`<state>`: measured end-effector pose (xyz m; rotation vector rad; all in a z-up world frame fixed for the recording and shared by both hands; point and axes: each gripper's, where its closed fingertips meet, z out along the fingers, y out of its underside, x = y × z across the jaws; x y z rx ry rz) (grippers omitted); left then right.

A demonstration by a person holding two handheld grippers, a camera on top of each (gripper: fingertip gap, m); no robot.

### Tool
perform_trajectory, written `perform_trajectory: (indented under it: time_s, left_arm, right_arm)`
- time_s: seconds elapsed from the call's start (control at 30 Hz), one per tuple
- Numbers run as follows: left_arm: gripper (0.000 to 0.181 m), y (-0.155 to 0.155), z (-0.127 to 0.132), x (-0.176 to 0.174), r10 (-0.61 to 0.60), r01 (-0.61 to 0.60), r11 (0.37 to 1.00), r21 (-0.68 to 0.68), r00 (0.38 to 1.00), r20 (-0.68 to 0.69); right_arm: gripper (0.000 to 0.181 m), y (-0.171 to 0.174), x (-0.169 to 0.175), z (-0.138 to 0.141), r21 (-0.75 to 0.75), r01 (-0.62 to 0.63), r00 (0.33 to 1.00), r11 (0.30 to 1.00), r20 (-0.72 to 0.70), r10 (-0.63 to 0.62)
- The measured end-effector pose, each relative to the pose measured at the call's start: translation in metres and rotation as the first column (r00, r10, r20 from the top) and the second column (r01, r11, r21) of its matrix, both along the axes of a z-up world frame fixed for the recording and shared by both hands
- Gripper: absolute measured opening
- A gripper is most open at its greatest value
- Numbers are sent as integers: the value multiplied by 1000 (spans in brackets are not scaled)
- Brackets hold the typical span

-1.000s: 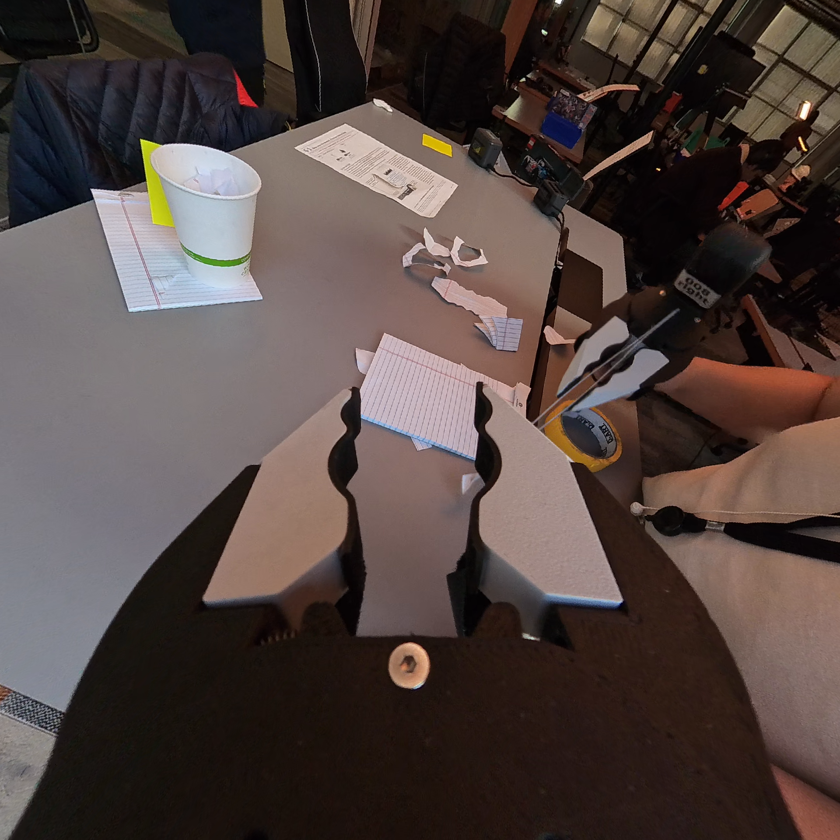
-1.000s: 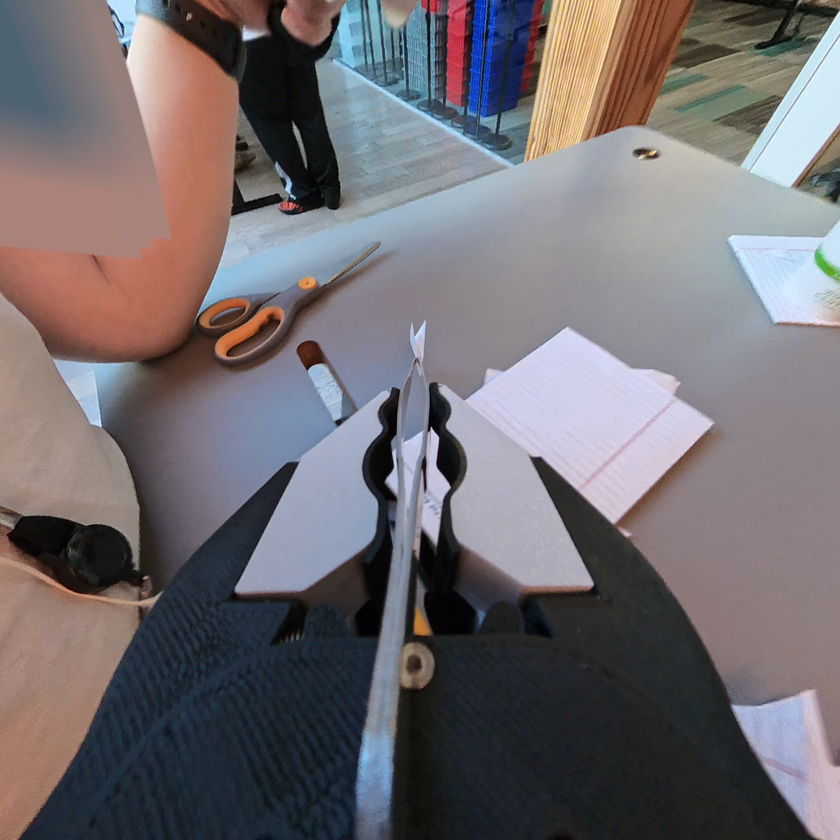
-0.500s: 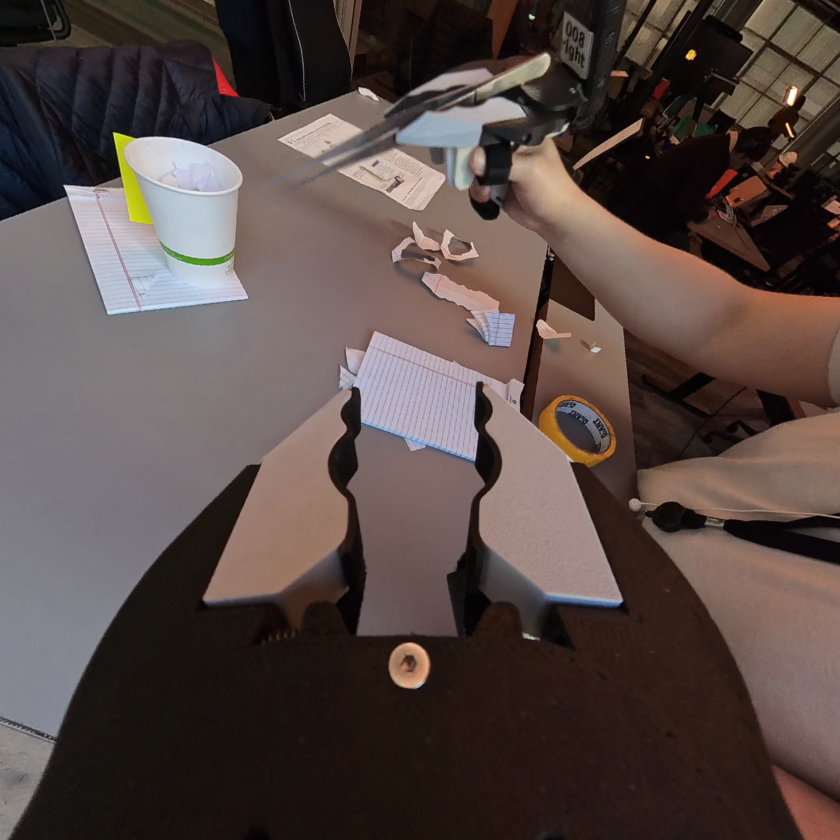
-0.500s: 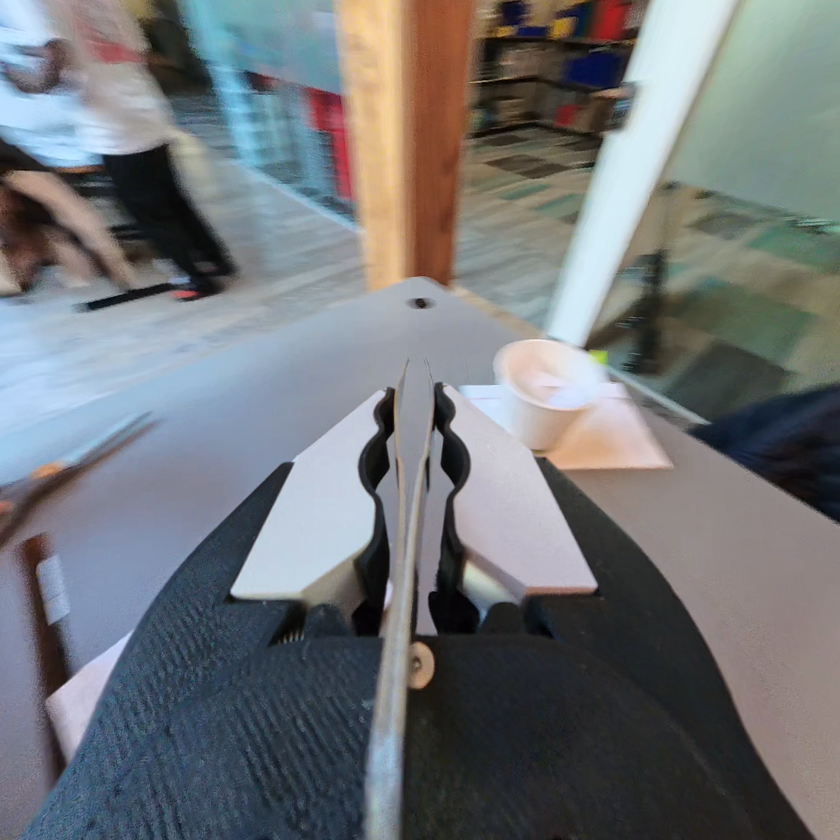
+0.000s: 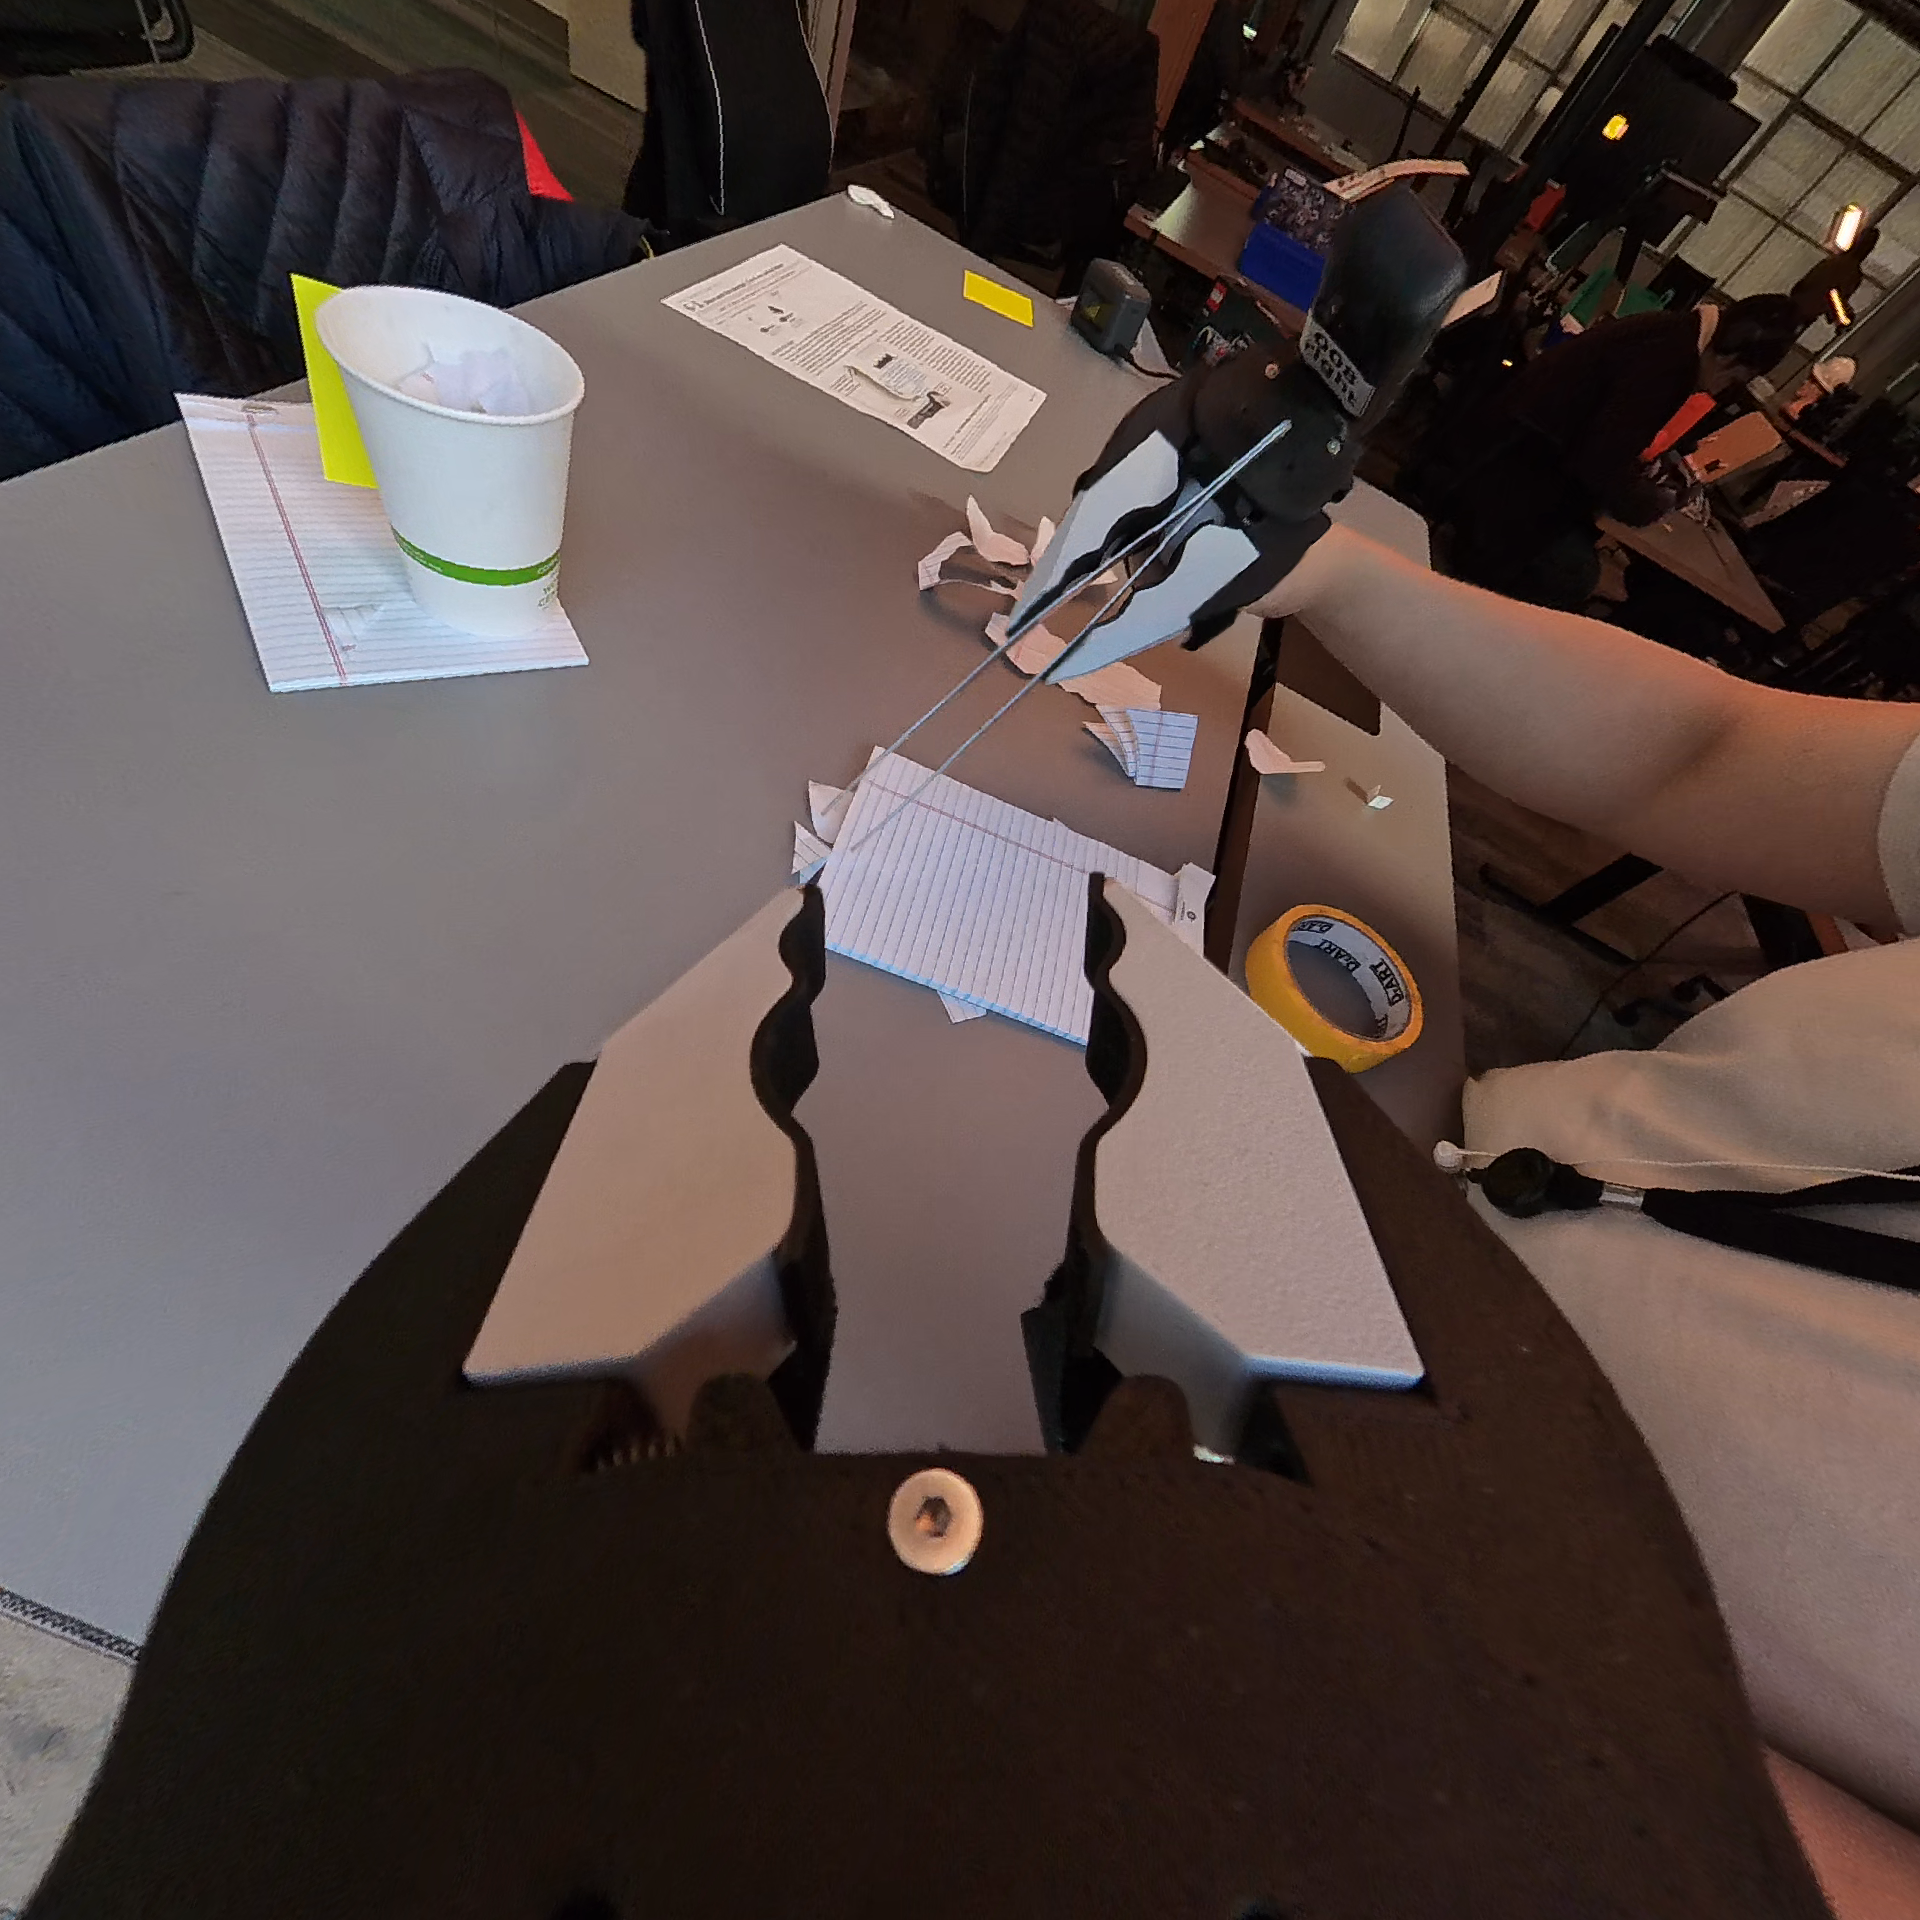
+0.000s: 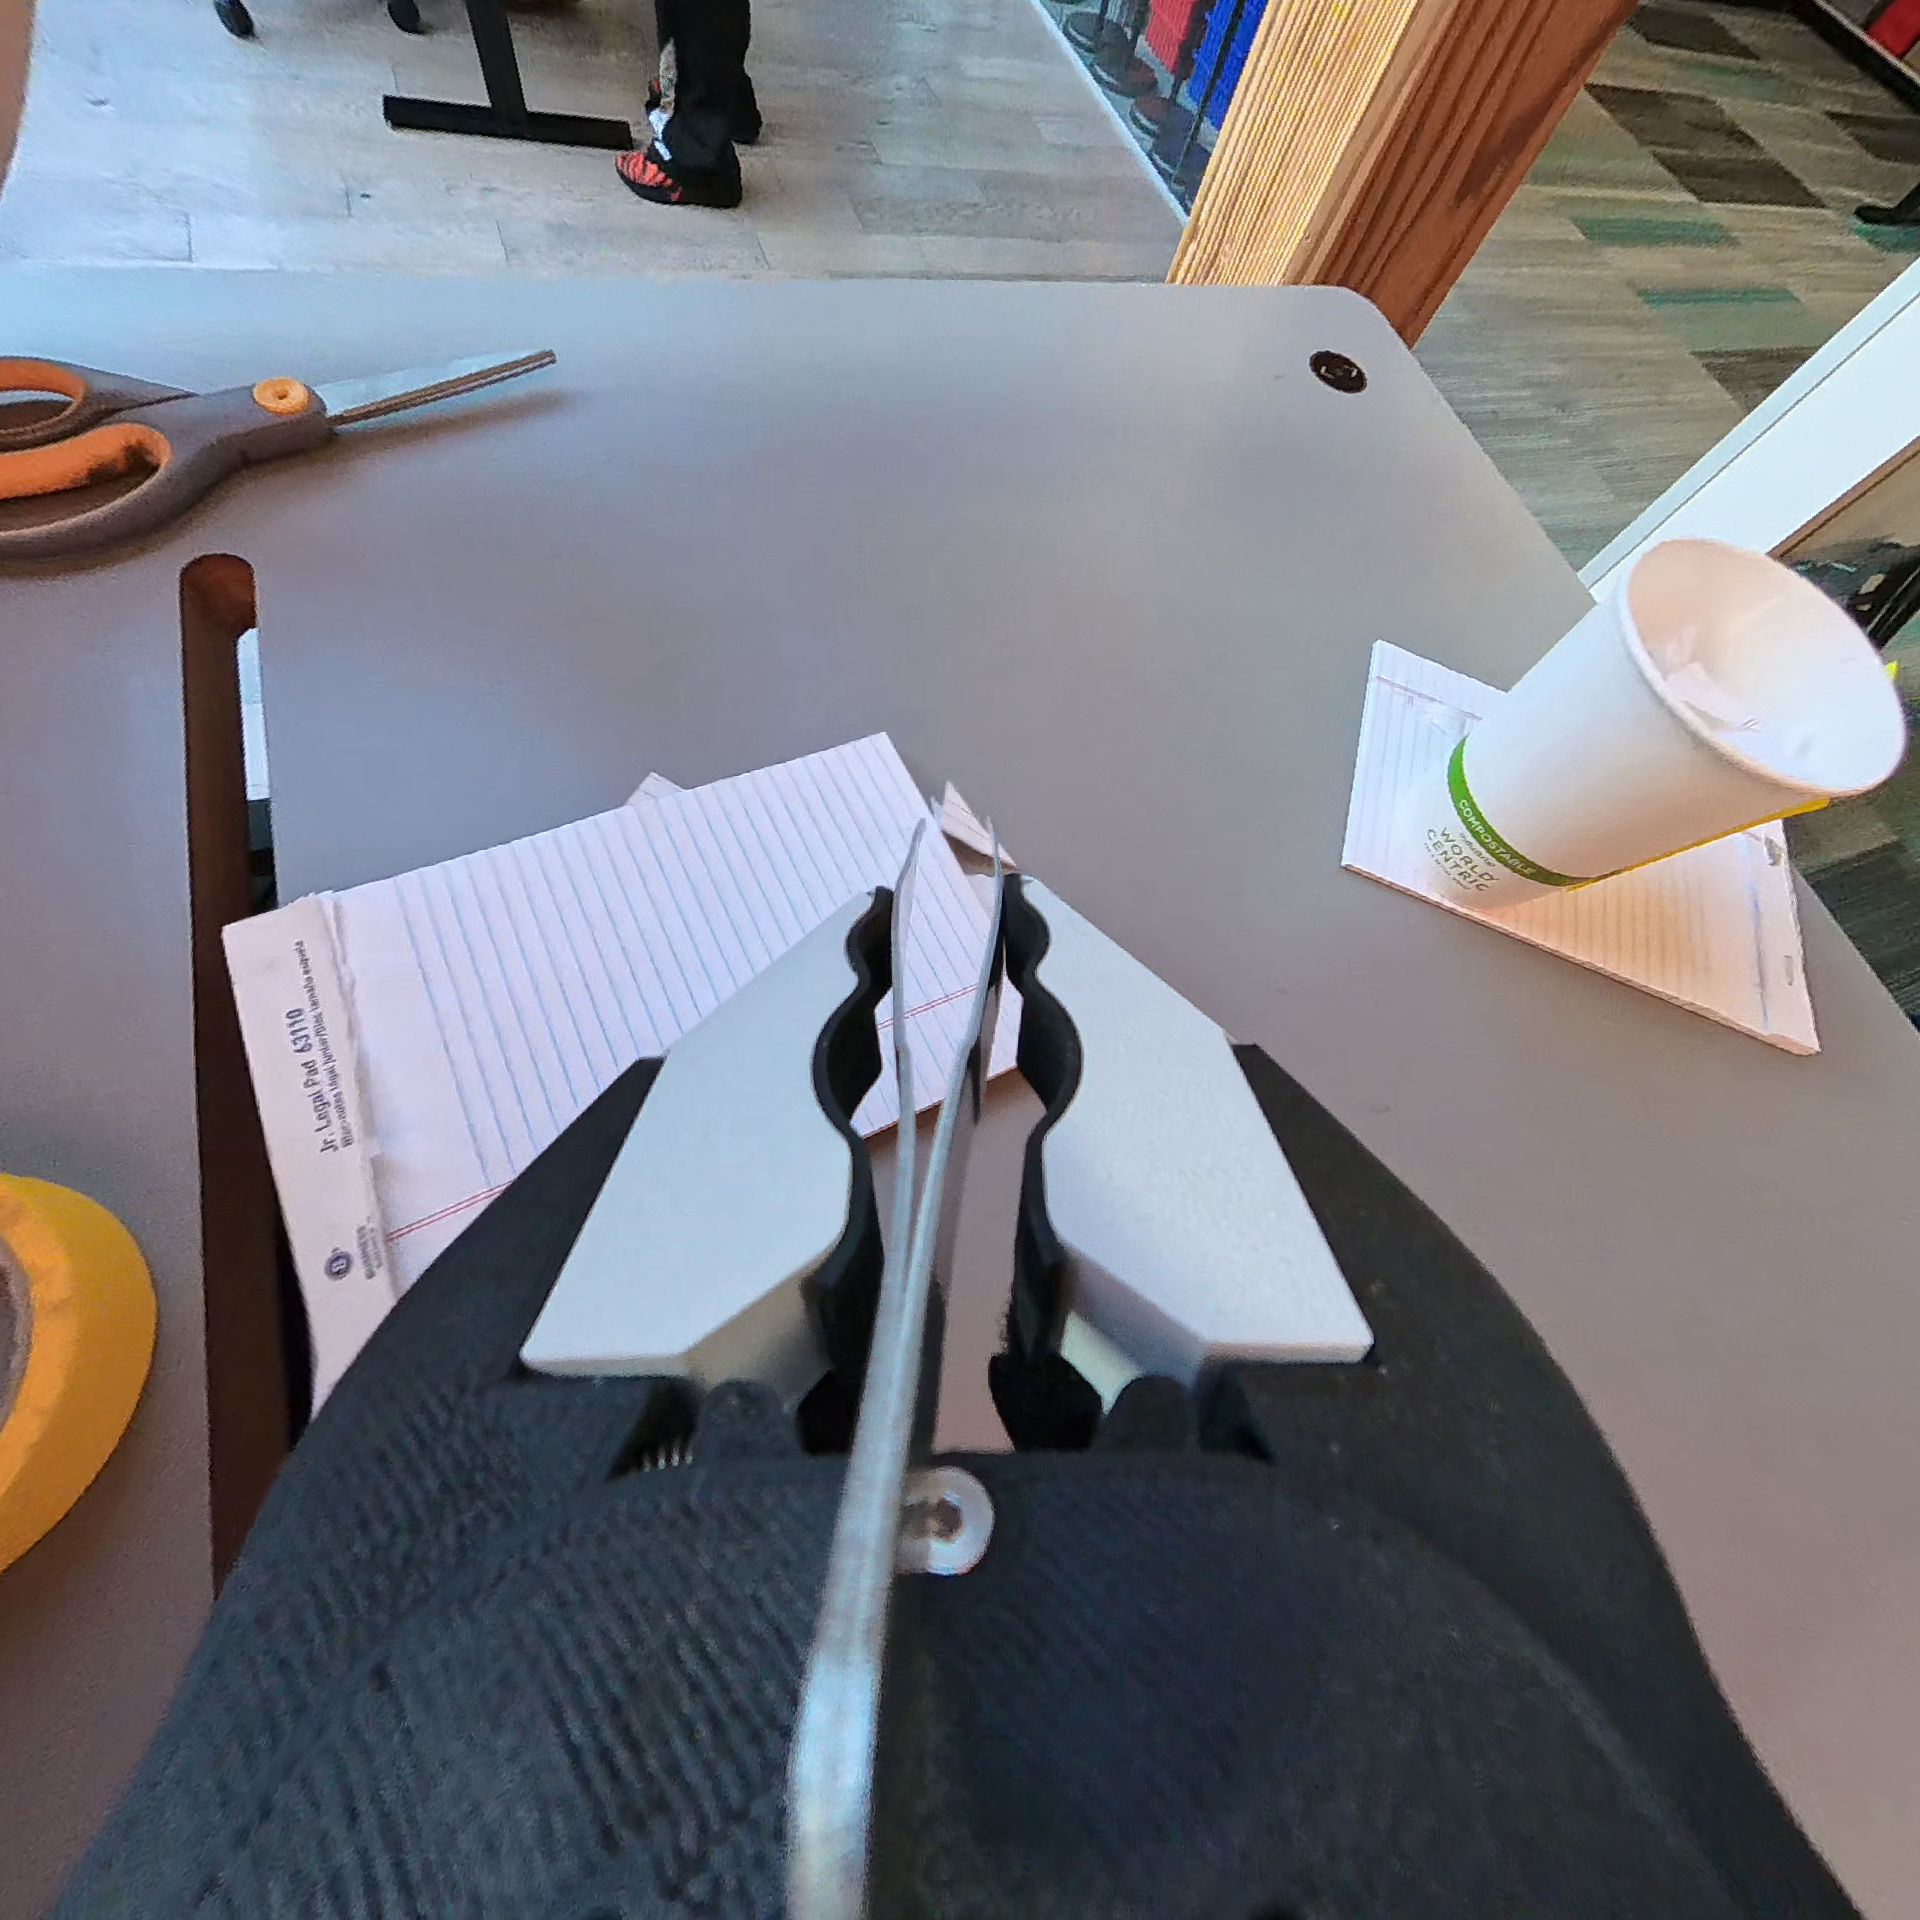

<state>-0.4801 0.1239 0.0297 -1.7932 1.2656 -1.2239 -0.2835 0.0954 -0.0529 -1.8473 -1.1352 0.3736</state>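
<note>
My left gripper (image 5: 953, 899) is open and empty, low over the grey table (image 5: 312, 935), just short of a lined paper pad (image 5: 987, 935). My right gripper (image 6: 951, 899) is shut on metal tweezers (image 6: 914, 1143), whose two arms are spread apart. It also shows in the left wrist view (image 5: 1039, 644). The tweezers (image 5: 987, 717) point down at the pad's far left corner, where small torn paper scraps (image 6: 966, 821) lie. A white paper cup (image 5: 468, 468) with a green band holds paper bits and stands on a second pad (image 5: 301, 582).
Orange-handled scissors (image 6: 156, 447) lie at the far left of the right wrist view. A yellow tape roll (image 5: 1335, 987) sits across a gap between tables (image 6: 218, 935). Torn scraps (image 5: 1143, 743) and a printed sheet (image 5: 852, 353) lie farther back. A person's arm (image 5: 1610, 727) reaches in from the right. My right fingertips sit around 25 centimetres from my left ones.
The right gripper swung up over the table toward the cup, then came back down to the pad. The scrap held in the tweezers is gone and their arms have spread. The left gripper stayed.
</note>
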Motion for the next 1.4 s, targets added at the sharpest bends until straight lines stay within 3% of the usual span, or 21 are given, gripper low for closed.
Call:
perform_trajectory:
  time_s: [0.3,0.57,1.03,1.27,1.33,1.4]
  left_arm:
    - [49,0,-1,-2,11,-11,1000,6,1000,-14]
    - [49,2,-2,-4,23,-22,1000,5,1000,-17]
    - [49,3,-1,-4,27,-27,1000,7,1000,-13]
    - [49,3,-4,-1,21,-21,1000,-7,1000,-22]
    - [49,1,-3,1,12,-12,1000,-1,1000,-25]
    - [49,-1,-2,1,4,-4,1000,9,1000,-21]
  right_arm:
    - [18,16,0,-16,-146,1,994,989,-111,-17]
    - [13,18,4,-17,-154,18,988,988,-148,-41]
    - [11,21,12,34,-47,95,967,994,-233,-103]
    - [11,99,48,130,194,317,919,928,-304,-251]
    - [12,126,63,134,179,398,892,900,-307,-333]
    - [18,148,73,120,109,462,861,880,-295,-415]
